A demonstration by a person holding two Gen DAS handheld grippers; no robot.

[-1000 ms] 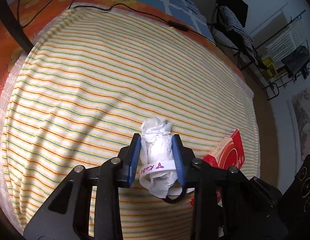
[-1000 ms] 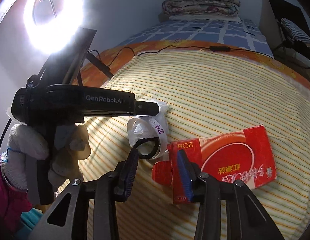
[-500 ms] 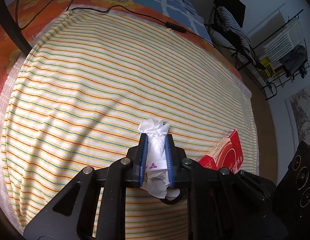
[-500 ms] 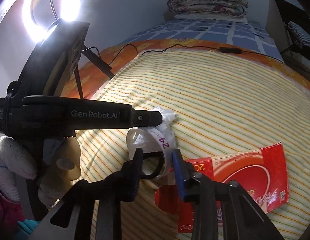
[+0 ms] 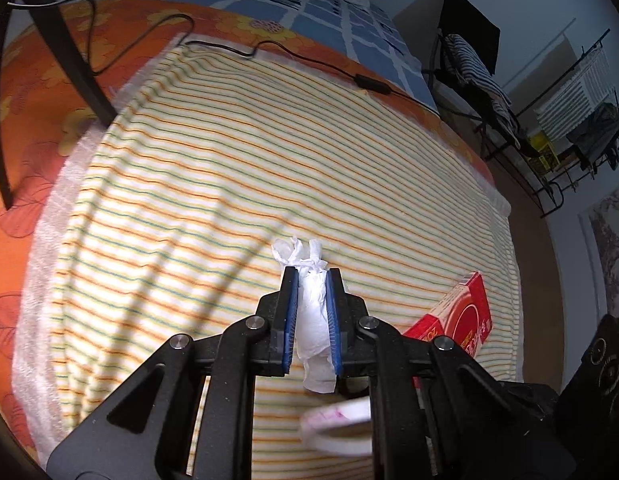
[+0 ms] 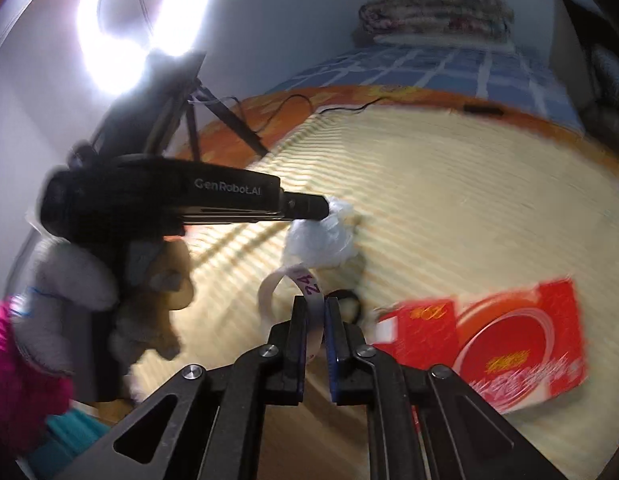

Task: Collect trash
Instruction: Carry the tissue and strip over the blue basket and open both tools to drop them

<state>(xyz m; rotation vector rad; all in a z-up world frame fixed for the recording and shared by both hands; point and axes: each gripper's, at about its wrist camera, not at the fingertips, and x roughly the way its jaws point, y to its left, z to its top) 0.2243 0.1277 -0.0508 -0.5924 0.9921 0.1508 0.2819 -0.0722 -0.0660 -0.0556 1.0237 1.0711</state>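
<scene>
Both my tongs have just pinched shut, the left gripper (image 5: 312, 276) squeezing the crumpled tissue (image 5: 309, 304) near the striped blanket (image 5: 229, 168) and the right gripper (image 6: 315, 308) on the white paper strip (image 6: 309, 288), left of the red box (image 6: 509, 340), so both scraps look ready to carry off.

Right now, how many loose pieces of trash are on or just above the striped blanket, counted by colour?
White: 2 (crumpled tissue, paper band)
Red: 1 (box)
Black: 1 (ring)
Total: 4
</scene>
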